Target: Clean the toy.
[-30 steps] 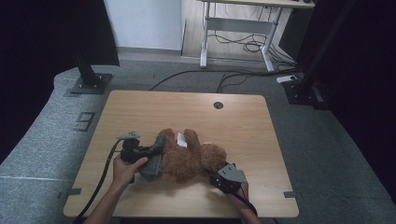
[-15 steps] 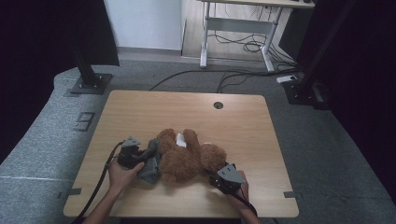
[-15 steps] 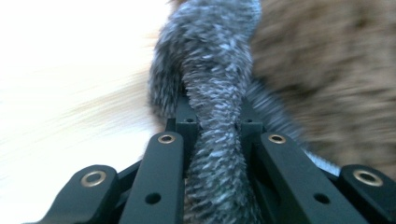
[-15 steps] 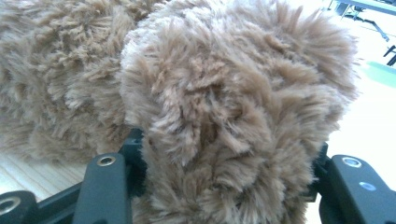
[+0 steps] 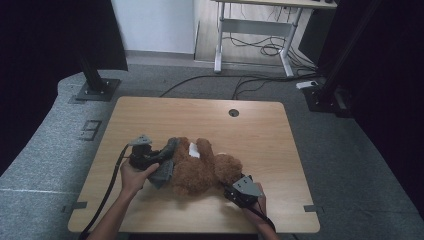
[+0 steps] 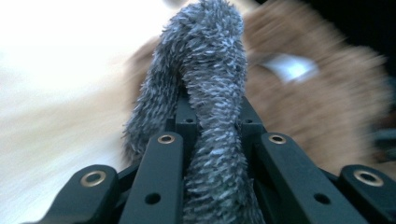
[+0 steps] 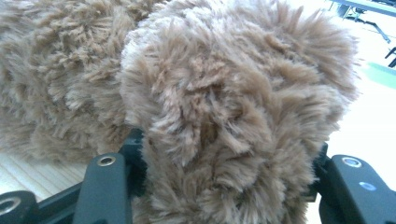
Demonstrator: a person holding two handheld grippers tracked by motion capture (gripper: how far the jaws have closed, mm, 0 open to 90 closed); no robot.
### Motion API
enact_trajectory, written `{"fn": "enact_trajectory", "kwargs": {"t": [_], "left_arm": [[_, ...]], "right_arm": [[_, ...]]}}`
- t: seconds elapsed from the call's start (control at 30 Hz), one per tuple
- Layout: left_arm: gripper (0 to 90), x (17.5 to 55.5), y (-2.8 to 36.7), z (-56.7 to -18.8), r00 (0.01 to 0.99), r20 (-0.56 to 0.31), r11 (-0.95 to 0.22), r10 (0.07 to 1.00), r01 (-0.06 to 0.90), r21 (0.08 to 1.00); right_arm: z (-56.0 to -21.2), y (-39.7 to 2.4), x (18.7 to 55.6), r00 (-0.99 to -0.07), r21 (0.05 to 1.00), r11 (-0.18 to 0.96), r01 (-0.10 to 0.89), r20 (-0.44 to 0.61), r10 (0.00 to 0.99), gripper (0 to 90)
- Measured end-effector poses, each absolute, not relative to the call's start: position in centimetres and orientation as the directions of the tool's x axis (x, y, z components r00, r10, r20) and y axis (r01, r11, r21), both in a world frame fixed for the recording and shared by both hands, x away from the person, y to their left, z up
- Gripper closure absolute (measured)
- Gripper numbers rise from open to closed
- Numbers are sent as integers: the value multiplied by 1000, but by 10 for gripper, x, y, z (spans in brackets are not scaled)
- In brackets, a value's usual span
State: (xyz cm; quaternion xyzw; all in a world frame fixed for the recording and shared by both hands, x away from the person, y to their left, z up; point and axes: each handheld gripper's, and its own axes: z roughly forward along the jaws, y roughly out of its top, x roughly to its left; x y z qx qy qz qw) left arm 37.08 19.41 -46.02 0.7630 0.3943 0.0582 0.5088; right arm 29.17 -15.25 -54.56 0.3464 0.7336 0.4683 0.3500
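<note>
A brown teddy bear [image 5: 200, 172] lies on the wooden table [image 5: 250, 125] with a white tag [image 5: 194, 150] showing on it. My left gripper [image 5: 161, 161] is at the bear's left side, shut on a strip of grey fuzzy fabric [image 5: 162, 172]. In the left gripper view that grey fabric [image 6: 212, 93] runs up between the closed jaws of the left gripper [image 6: 212, 119], with the blurred bear [image 6: 327, 107] behind. My right gripper [image 5: 231, 189] is at the bear's right end, shut on a rounded furry part of the bear [image 7: 233, 102]; the right gripper [image 7: 229, 149] has its jaws pressing both sides.
The bear lies near the table's front edge. A round cable hole [image 5: 233, 112] sits near the table's back edge. A black stand base [image 5: 95, 90] is on the floor at back left, a desk frame with cables [image 5: 255, 45] behind.
My left gripper, with the grey fabric in it, dipped toward the near left half a second ago and has since lifted back. The right gripper and the bear have kept still.
</note>
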Motion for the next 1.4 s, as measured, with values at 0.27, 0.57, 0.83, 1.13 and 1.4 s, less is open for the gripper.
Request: {"fn": "enact_trajectory", "kwargs": {"t": [0.27,0.57,0.83,1.13,1.4], "left_arm": [[767,383,169,-472,676,-274,-238,683,562,792],[770,374,224,-520,562,-366,-141,742,664,734],[766,371,263,-538,503,-365,-124,784,702,701],[762,363,221,-469,641,-305,-138,704,545,827],[755,374,158,-439,724,-230,-235,651,480,845]], "right_arm": [[-545,-153,292,-520,930,319,182,-185,834,404],[-546,-152,292,-516,929,322,181,-189,836,404],[-546,-153,290,-518,928,326,180,-192,833,404],[-544,-154,292,-527,930,318,184,-179,830,402],[-543,-155,292,-538,932,312,185,-170,826,395]]}}
